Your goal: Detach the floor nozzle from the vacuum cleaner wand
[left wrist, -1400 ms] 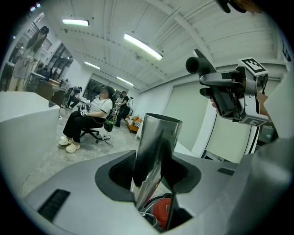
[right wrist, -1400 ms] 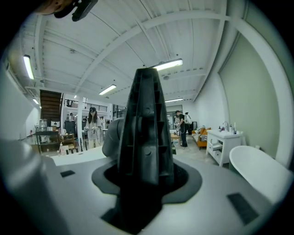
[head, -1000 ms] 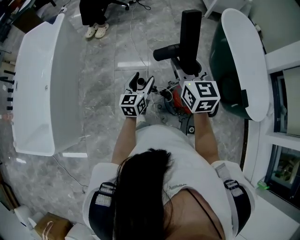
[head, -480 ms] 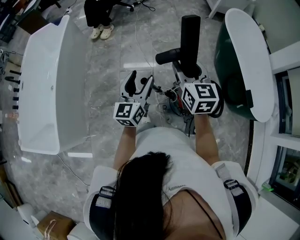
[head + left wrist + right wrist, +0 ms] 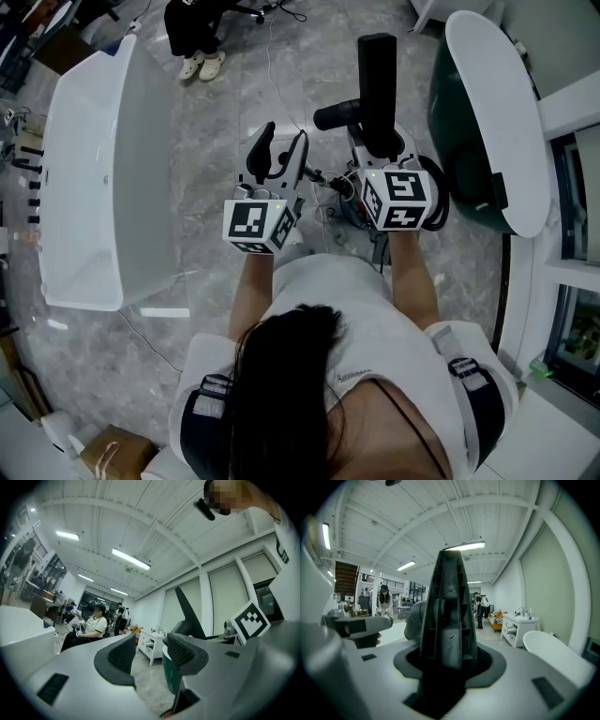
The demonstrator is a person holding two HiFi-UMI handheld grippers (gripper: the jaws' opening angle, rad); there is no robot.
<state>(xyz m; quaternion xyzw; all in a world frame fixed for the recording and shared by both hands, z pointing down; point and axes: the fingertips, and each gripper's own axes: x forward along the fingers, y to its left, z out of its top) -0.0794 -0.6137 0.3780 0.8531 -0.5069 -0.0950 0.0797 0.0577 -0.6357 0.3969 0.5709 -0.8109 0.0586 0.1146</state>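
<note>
The vacuum cleaner stands upright in front of me, with a tall black ribbed part [image 5: 379,75], a black cylinder [image 5: 337,114] and a red body [image 5: 352,204] lower down. My right gripper [image 5: 380,155] is shut on the black ribbed part [image 5: 449,616], which fills the space between its jaws. My left gripper [image 5: 281,155] hangs to the left of the vacuum cleaner, apart from it. Its jaws are closing with nothing between the pads [image 5: 123,654]. The black part [image 5: 187,618] rises just right of them. The floor nozzle's joint is hidden under the grippers.
A long white tub [image 5: 94,169] stands on the left and a green tub with a white rim [image 5: 487,103] on the right. Thin cables [image 5: 328,217] lie on the marble floor by the vacuum cleaner. A person's feet [image 5: 192,61] show at the top.
My left gripper has lifted up toward the camera, away from the vacuum cleaner's body, and its jaws have narrowed. The right gripper keeps its hold on the black part.
</note>
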